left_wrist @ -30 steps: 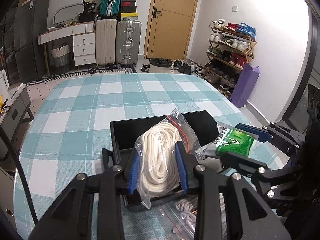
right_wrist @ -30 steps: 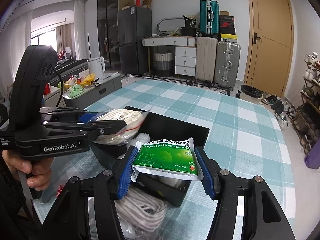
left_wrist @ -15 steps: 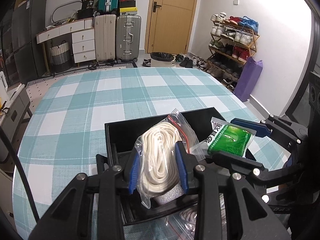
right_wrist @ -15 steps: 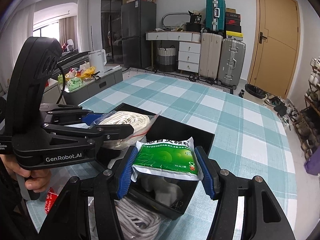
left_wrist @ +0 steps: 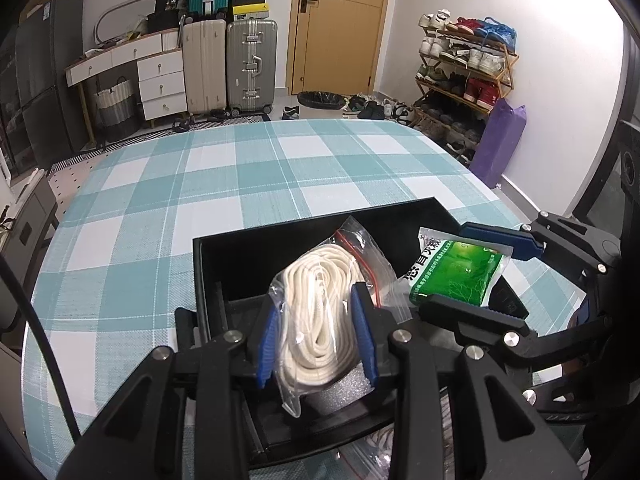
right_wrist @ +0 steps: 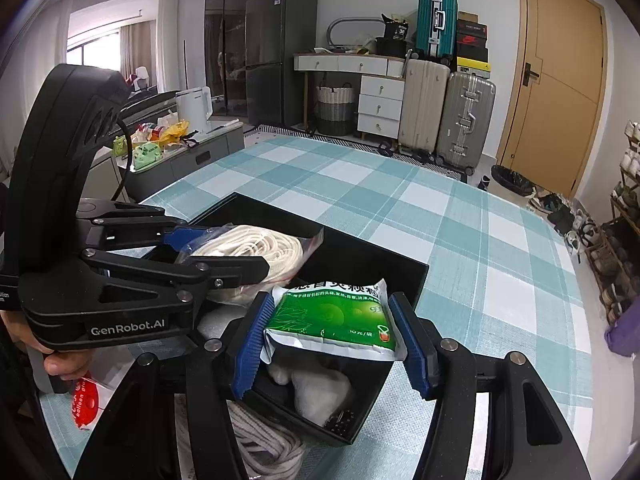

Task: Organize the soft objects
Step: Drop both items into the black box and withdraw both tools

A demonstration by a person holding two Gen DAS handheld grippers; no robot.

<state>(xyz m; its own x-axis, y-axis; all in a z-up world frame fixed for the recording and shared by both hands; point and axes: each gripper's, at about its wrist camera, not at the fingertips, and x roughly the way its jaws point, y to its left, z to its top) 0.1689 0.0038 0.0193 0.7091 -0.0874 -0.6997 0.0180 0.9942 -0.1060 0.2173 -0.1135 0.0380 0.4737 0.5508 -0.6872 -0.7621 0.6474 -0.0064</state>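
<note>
The bag of white rope hangs pinched between the blue pads of the left claw, gripped across the middle of the coil so the clear plastic bunches at the sides and the loose top with its red zip strip stands free. It is held directly above the black box, which reads as the moment before lowering it in; holding it by the middle likely keeps the slack bag from folding over the rim.

Just beside it, the green packet sits flat between the pads of the right claw, clamped by its two short edges, with its printed face up. That level hold suits a limp sachet, which would otherwise droop. It too hovers over the box, at the near right corner, where white soft items already lie on the bottom. Both claws crowd the same opening, so one may need to yield to the other.

Outside the box, on the checked table, a grey rope bundle lies against the near wall, and a bag with a red label rests to the left, under the person's hand. These appear to be waiting their turn.
</note>
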